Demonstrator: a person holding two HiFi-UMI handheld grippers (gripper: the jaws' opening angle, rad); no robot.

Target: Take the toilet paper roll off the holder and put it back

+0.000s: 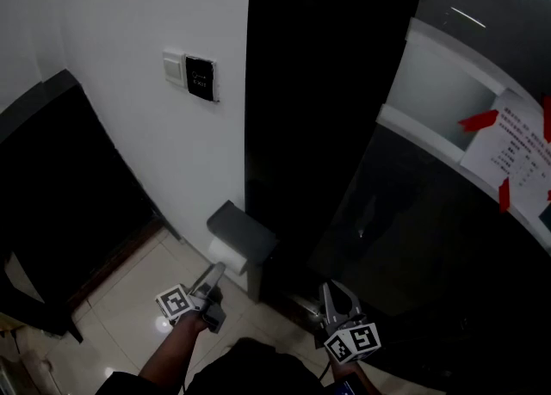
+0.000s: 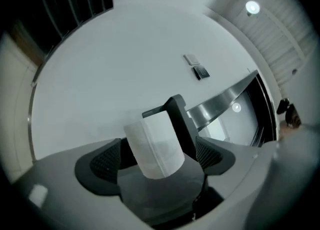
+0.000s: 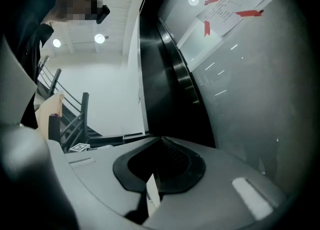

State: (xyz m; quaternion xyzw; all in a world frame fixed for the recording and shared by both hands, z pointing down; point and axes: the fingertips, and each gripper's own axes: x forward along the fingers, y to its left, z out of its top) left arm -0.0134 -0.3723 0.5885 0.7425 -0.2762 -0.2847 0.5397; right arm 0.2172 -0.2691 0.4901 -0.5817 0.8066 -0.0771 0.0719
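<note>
A white toilet paper roll (image 1: 226, 255) hangs under the dark grey holder (image 1: 243, 231) on the white wall. My left gripper (image 1: 214, 273) points up at it from below. In the left gripper view the roll (image 2: 154, 144) stands between the two dark pads (image 2: 106, 162), with a small gap on each side; the jaws are open around it. The holder's cover (image 2: 178, 116) rises behind the roll. My right gripper (image 1: 338, 293) hangs lower right by the dark panel, away from the roll. In its own view the right gripper (image 3: 160, 142) has its jaws together, with nothing held.
A wall switch plate (image 1: 190, 73) sits above the holder. A tall black panel (image 1: 318, 109) runs right of the holder, with a glossy dark surface (image 1: 430, 238) beyond. A paper notice with red tape (image 1: 515, 148) hangs at the right. Light floor tiles (image 1: 142, 290) lie below.
</note>
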